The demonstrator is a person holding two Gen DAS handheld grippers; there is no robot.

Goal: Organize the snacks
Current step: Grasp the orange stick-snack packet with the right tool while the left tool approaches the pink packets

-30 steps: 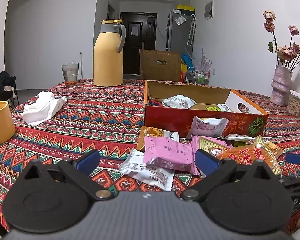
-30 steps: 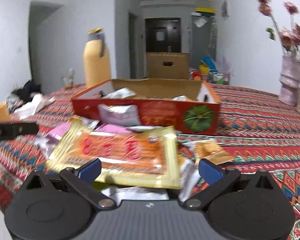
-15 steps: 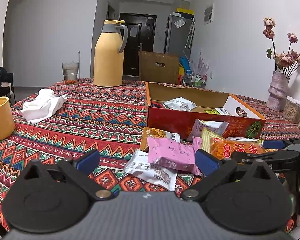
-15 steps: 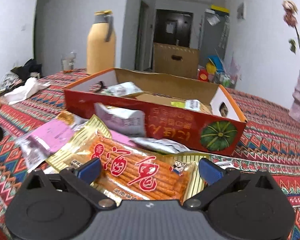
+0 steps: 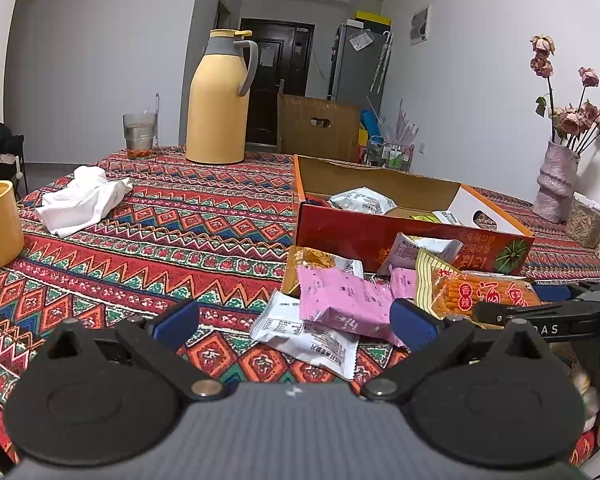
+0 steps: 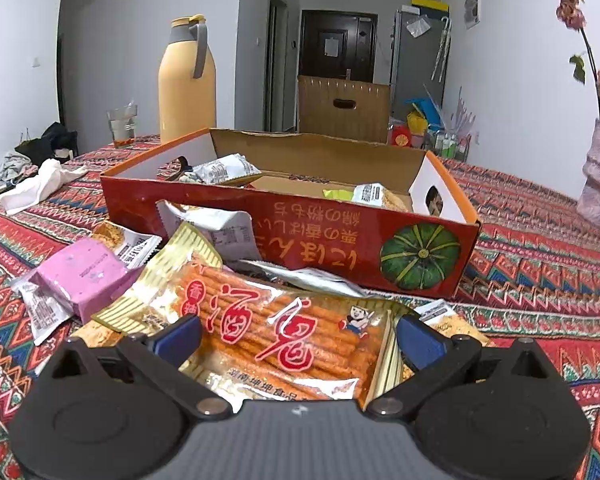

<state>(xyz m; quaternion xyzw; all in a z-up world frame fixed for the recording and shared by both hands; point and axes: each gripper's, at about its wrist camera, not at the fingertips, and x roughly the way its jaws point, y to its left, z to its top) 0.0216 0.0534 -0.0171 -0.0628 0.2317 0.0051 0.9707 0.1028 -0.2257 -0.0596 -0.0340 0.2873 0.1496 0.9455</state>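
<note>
Right now the right gripper [image 6: 298, 338] spreads its fingers wide around the orange stick-snack packet [image 6: 284, 332], lying crosswise between them, ungripped, while the left gripper [image 5: 294, 320] gapes empty.

One box [image 6: 340, 240], one thermos [image 5: 218, 100]

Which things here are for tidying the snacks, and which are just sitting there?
For the job: red box, orange stick snack bag between the right gripper fingers, pink packet, white packet.

Just lying about: yellow jug, glass, white cloth, vase.
</note>
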